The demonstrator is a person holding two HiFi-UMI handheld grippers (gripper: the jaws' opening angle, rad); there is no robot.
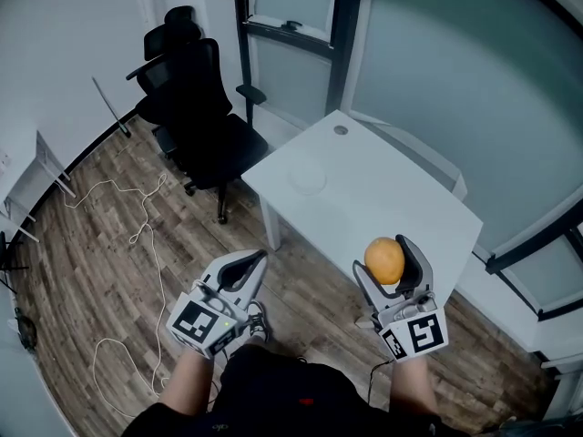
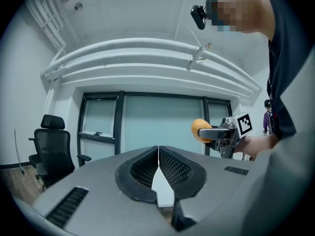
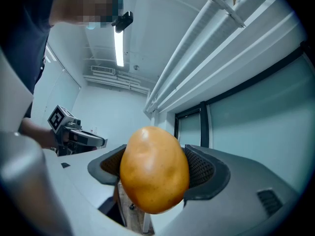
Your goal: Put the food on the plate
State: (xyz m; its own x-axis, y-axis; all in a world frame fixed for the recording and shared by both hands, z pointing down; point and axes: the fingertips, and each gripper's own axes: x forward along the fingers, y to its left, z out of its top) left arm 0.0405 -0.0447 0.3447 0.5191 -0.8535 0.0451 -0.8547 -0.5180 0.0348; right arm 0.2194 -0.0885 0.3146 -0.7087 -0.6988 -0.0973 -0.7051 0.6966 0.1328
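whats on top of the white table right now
On the white rectangular table: a pale round plate, bare, and a small grey round disc near its far corner. The right gripper, shut on an orange oval food, covers part of the near edge.

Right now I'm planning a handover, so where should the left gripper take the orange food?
The orange food is egg-shaped, and the right gripper clamps its two flanks at the widest part. So probably grip across its free top and bottom ends, coming from the left. The left gripper is shut; open it first.
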